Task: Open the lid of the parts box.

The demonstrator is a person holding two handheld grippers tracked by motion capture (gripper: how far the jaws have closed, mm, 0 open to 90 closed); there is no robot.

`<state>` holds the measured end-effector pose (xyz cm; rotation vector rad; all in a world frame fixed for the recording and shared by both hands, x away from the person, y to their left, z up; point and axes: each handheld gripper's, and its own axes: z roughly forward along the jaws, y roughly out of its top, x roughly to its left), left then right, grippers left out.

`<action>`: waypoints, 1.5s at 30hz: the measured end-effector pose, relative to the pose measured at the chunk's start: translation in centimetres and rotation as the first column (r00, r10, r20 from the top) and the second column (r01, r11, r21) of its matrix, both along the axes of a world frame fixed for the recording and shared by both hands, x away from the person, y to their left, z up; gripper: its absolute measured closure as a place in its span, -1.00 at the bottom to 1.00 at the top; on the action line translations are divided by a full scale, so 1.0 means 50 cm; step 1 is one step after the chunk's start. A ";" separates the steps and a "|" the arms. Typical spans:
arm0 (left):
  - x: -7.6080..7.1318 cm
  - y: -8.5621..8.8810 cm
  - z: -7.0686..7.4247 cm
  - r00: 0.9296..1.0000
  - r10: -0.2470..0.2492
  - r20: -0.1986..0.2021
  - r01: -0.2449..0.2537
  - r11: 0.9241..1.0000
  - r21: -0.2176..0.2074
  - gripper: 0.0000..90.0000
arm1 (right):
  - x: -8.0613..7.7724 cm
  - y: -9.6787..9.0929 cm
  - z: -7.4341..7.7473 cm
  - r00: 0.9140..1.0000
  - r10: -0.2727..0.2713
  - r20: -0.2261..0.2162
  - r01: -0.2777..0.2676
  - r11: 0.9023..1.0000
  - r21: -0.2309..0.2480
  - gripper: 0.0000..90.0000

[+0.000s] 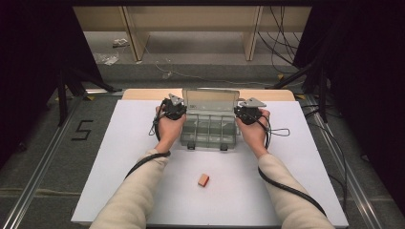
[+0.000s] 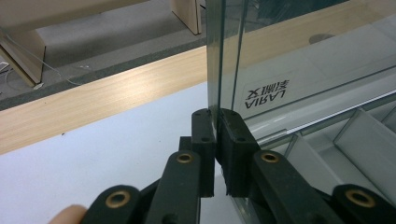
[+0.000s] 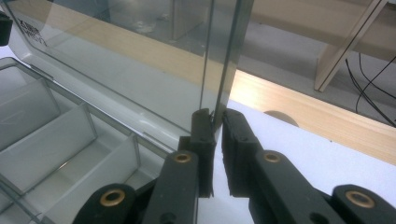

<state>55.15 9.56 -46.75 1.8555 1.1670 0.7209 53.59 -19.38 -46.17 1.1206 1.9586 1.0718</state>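
Two grippers: each held in one of the person's hands, one at each end of a clear plastic organiser box [image 1: 208, 130] near the far middle of a white table top [image 1: 119, 157].
High view, box: its see-through lid [image 1: 210, 101] stands open and upright at the back; the tray in front is split into small compartments.
High view, left gripper [image 1: 173, 108]: at the lid's left edge, with a grey three-cornered plate on top and a black cable trailing back along the cream sleeve.
High view, right gripper [image 1: 249, 110]: at the lid's right edge, mirroring the other, its cable looping on the table beside the hand.
High view, other things: a small orange-brown block [image 1: 204, 180] lies alone on the near part of the table, well apart from the box. A pale wooden strip [image 1: 143, 94] edges the table's far side. Beyond are wooden furniture legs, loose cables and scraps on a grey floor, and a "5" marked on the floor at left.
Left gripper view, jaws: the two black jaws are closed on the lid's [image 2: 224, 56] thin upright edge, which rises between them.
Left gripper view, surroundings: mirrored lettering [image 2: 267, 94] shows through the lid; tray dividers [image 2: 359, 135] lie at right, white table and wooden strip at left.
Right gripper view, jaws: closed on the lid's [image 3: 224, 60] opposite edge, the panel standing between the jaw tips.
Right gripper view, surroundings: tray compartments [image 3: 60, 140] spread at left; the table, wooden strip and black cables [image 3: 369, 88] are at right.
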 end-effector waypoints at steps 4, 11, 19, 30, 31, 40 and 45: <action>0.004 0.000 -0.005 1.000 0.004 -0.011 -0.004 1.000 -0.004 0.87 | 0.002 0.000 -0.003 1.000 -0.002 -0.004 0.002 1.000 0.001 0.87; 0.009 -0.002 -0.014 1.000 0.011 -0.028 -0.012 1.000 -0.012 0.87 | 0.010 -0.001 -0.008 1.000 -0.003 -0.015 0.003 1.000 0.012 0.87; 0.011 -0.002 -0.013 0.999 0.014 -0.039 -0.015 1.000 -0.023 0.86 | 0.016 -0.001 -0.012 1.000 -0.004 -0.019 0.004 1.000 0.012 0.86; 0.008 0.001 -0.006 0.998 0.013 -0.067 -0.014 1.000 -0.011 0.93 | 0.024 0.001 -0.020 0.999 -0.011 -0.031 0.011 1.000 0.005 0.85; 0.007 0.001 -0.005 0.998 0.010 -0.068 -0.010 1.000 -0.007 0.93 | 0.025 0.000 -0.021 0.999 -0.011 -0.034 0.012 1.000 0.009 0.85; 0.004 0.003 -0.003 0.997 -0.003 -0.076 0.003 1.000 0.006 0.94 | 0.032 -0.001 -0.025 0.999 -0.010 -0.044 0.011 1.000 0.019 0.83; -0.005 0.007 -0.002 0.998 -0.011 -0.068 0.012 1.000 0.007 0.87 | 0.035 0.000 -0.035 0.998 -0.004 -0.064 0.005 1.000 0.011 0.78</action>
